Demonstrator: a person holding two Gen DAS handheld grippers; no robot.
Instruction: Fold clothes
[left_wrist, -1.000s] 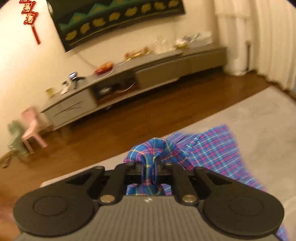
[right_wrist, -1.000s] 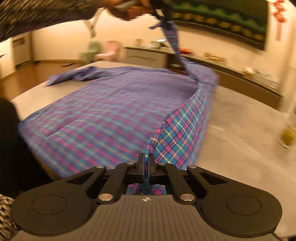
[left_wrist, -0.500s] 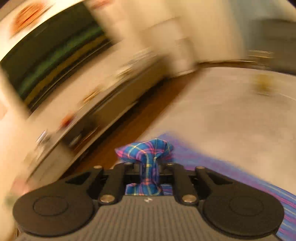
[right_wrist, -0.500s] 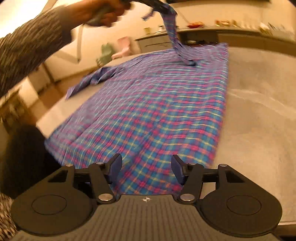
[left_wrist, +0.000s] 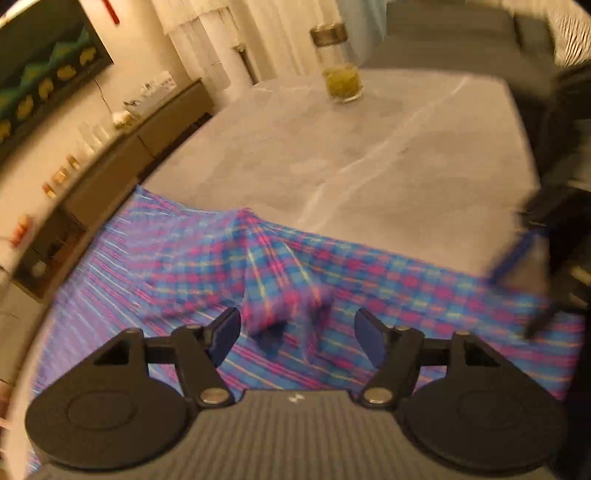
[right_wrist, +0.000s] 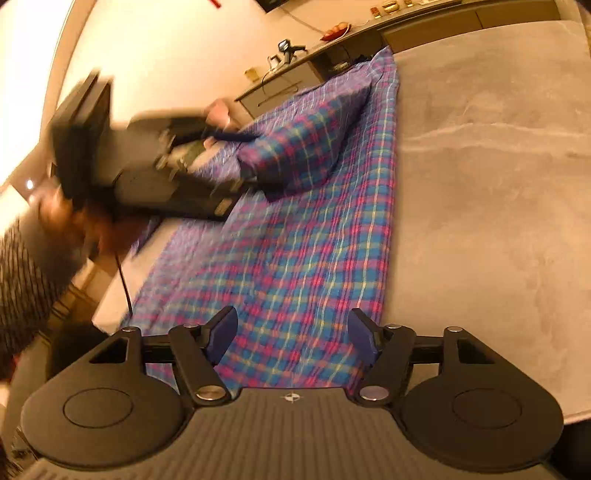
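A blue, pink and yellow plaid shirt (left_wrist: 184, 258) lies spread on a grey table (left_wrist: 369, 147); it also shows in the right wrist view (right_wrist: 295, 258). My left gripper (left_wrist: 297, 330) is open just above the shirt, with a raised bunch of cloth (left_wrist: 284, 295) loose between its fingers. My right gripper (right_wrist: 291, 334) is open and empty over the shirt's near edge. In the right wrist view the left gripper (right_wrist: 243, 181) sits blurred beside a folded-over corner (right_wrist: 306, 147).
A glass jar with yellow-green contents (left_wrist: 341, 83) stands at the table's far end. A long low cabinet (left_wrist: 110, 166) with small items runs along the wall. The person's arm (right_wrist: 29, 277) is at the left.
The right gripper opened and let go of the shirt edge. The left gripper swung down to the table and opened, dropping the cloth it held. The shirt now lies flat.
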